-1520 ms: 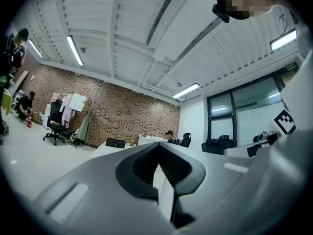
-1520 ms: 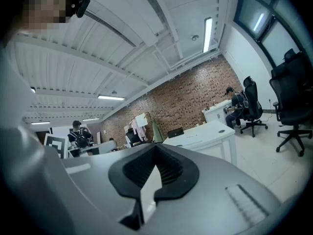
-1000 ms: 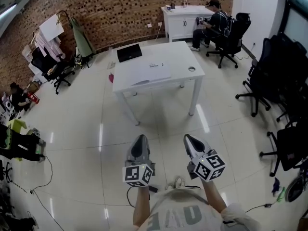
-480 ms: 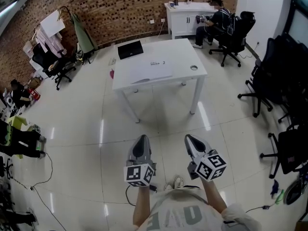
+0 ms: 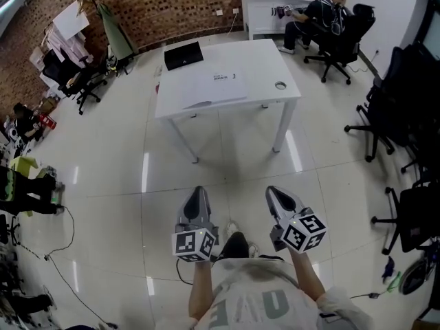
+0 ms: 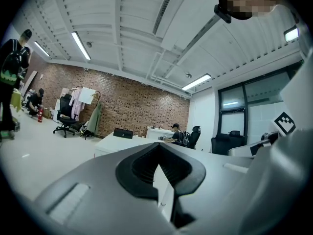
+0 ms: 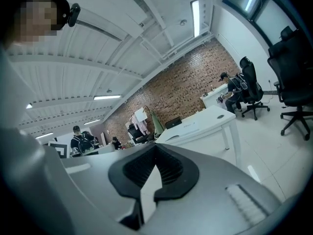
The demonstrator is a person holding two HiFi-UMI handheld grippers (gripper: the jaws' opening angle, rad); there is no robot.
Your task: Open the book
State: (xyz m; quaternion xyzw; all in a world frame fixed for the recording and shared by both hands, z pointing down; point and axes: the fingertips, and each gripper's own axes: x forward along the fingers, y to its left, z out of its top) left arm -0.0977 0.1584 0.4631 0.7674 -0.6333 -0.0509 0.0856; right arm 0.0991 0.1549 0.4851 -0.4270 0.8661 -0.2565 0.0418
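An open office: a white table (image 5: 254,67) on glossy tiles, black swivel chairs (image 5: 385,115) to its right, brick wall (image 5: 172,5) behind it.

1. The left tongs (image 6: 159,150) fill the lower frame, grey with black pads. The jaws are closed tip to tip with nothing between them.
2. Past the tips stands a white worktop (image 6: 110,143) with a dark flat object (image 6: 123,132) on it.
3. Behind runs a brick wall (image 6: 142,106). A seated person (image 6: 174,132) works beside a black office chair (image 6: 195,135).
4. A standing person (image 6: 12,67) wears a backpack at far left.
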